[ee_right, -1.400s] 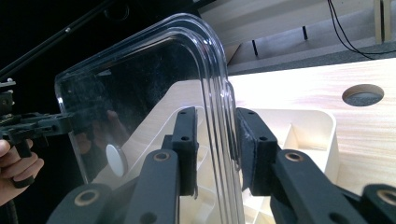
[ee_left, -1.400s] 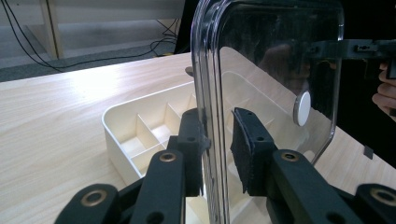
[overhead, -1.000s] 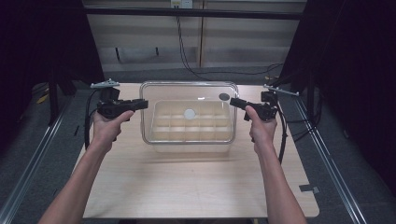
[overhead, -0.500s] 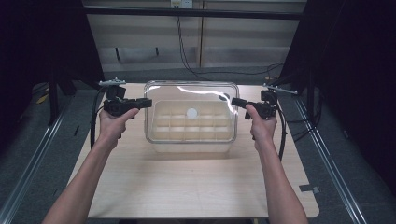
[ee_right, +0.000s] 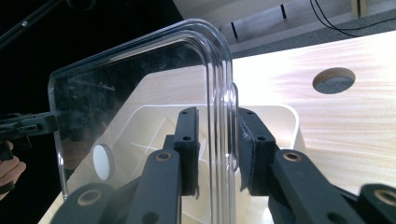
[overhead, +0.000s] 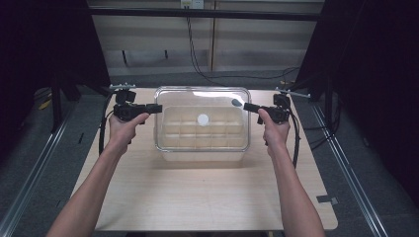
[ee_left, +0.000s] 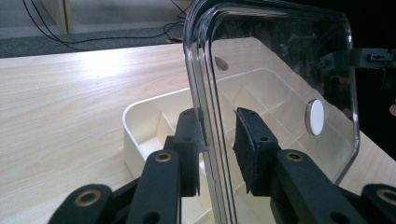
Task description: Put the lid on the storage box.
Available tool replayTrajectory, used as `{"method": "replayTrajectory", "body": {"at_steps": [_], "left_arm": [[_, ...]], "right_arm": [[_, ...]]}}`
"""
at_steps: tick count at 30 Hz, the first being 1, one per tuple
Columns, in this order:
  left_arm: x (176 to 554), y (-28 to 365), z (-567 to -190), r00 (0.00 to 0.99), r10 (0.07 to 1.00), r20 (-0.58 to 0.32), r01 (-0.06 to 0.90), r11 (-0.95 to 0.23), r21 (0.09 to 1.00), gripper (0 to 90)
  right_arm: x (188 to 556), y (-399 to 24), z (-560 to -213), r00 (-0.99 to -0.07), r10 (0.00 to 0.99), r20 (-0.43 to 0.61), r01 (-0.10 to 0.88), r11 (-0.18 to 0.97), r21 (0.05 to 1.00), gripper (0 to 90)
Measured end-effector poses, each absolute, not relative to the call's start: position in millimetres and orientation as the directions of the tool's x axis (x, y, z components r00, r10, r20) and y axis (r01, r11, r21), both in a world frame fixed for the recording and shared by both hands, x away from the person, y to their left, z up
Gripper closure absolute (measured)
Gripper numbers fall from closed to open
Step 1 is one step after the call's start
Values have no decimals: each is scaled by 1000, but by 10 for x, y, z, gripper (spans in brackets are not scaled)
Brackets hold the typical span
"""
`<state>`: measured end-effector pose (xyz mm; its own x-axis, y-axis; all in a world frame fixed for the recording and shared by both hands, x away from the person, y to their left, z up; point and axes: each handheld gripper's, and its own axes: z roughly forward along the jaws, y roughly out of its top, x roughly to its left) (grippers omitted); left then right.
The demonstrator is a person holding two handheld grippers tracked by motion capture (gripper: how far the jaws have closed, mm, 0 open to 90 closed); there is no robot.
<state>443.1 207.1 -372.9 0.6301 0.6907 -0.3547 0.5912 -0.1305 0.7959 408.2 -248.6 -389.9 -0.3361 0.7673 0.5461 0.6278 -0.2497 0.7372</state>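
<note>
Two grips: left hand-held gripper [overhead: 154, 108] and right hand-held gripper [overhead: 248, 106] pinch opposite edges of clear lid [overhead: 202, 101] above cream divided organizer box [overhead: 202, 134].

High view looks down over the table [overhead: 207, 197]; both gripper views, close in, face inward across it.

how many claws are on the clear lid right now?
2. The left claw grips the clear lid at its left edge; the right claw grips its right edge, above the divided tray.
</note>
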Motion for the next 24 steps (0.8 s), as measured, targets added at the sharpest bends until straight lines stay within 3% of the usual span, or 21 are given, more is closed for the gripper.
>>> {"method": "replayTrajectory", "body": {"at_steps": [10,14,19,24], "left_arm": [[4557,2050,-3826,608,707,-361,628,-149,764,690],[4599,2021,-3824,604,737,-303,622,-198,758,701],[4651,2048,-3943,570,722,-393,662,-120,740,717],[4692,2051,-3996,566,719,-403,673,-121,730,708]], "right_arm": [[4202,-2456,-3949,-304,797,522,659,-220,719,699],[4253,-2439,-3994,-279,812,512,670,-217,710,687],[4301,-2455,-4053,-266,809,524,682,-227,696,685],[4346,-2419,-4102,-241,825,511,697,-220,683,660]]}}
